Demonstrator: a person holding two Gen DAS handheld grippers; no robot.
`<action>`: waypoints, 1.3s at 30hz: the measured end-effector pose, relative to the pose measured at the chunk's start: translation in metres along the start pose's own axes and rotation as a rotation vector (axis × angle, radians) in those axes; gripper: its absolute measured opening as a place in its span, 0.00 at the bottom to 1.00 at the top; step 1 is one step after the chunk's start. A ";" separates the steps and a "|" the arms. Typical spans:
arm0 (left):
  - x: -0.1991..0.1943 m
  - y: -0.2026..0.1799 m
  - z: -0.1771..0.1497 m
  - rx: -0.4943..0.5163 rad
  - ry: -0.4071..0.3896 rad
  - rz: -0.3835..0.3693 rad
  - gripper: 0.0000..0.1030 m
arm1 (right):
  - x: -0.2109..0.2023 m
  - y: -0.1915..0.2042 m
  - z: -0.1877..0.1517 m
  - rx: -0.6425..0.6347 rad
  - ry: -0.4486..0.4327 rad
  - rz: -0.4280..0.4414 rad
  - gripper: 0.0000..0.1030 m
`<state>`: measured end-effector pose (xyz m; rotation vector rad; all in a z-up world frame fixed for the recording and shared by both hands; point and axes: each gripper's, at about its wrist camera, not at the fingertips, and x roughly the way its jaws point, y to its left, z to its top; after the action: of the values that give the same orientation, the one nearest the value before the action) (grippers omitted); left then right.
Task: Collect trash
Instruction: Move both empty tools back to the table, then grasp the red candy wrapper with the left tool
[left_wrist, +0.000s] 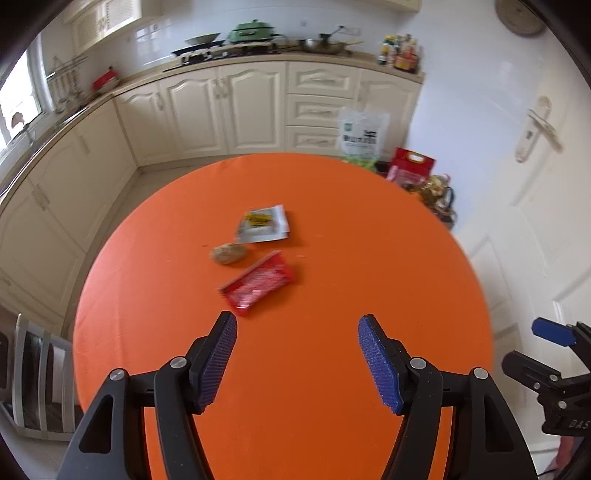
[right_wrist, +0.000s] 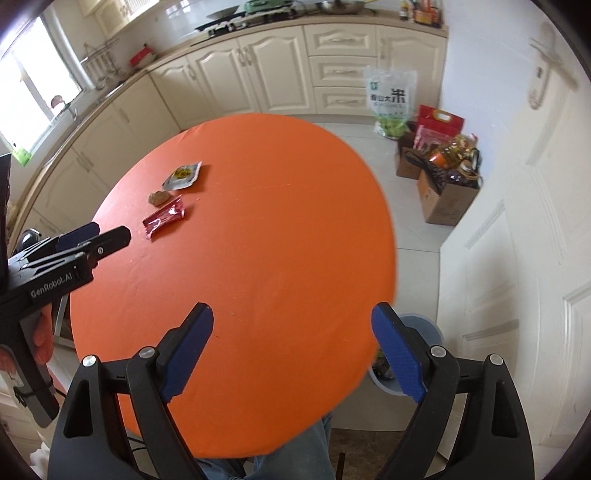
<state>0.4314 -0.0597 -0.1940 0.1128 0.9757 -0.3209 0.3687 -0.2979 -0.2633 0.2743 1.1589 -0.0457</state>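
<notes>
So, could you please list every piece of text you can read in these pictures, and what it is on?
"GenRobot.AI": on the left gripper body.
"米": on the white rice bag; its smaller characters are too small to read.
"DAS", cut off: on the right gripper body.
Red wrapper and silver packet: print blurred.

One round orange table (left_wrist: 332, 369) holds three pieces of litter: one red wrapper (left_wrist: 260, 283), one silver and yellow packet (left_wrist: 264, 224) and one brown crumpled lump (left_wrist: 229, 253). Two grippers show, left (left_wrist: 297, 363) and right (right_wrist: 291, 354). One blue bin (right_wrist: 424, 328) stands beside the table.
</notes>
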 end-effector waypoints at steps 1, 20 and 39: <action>0.003 0.008 0.000 -0.011 0.007 0.010 0.62 | 0.007 0.005 0.004 -0.005 0.011 0.006 0.87; 0.093 0.048 0.059 0.120 0.119 -0.065 0.61 | 0.114 0.047 0.057 -0.038 0.113 0.009 0.87; 0.111 0.051 0.045 0.304 0.100 -0.167 0.38 | 0.120 0.042 0.060 0.000 0.121 0.036 0.87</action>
<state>0.5404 -0.0464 -0.2632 0.3278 1.0322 -0.6216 0.4787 -0.2588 -0.3416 0.3006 1.2739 0.0027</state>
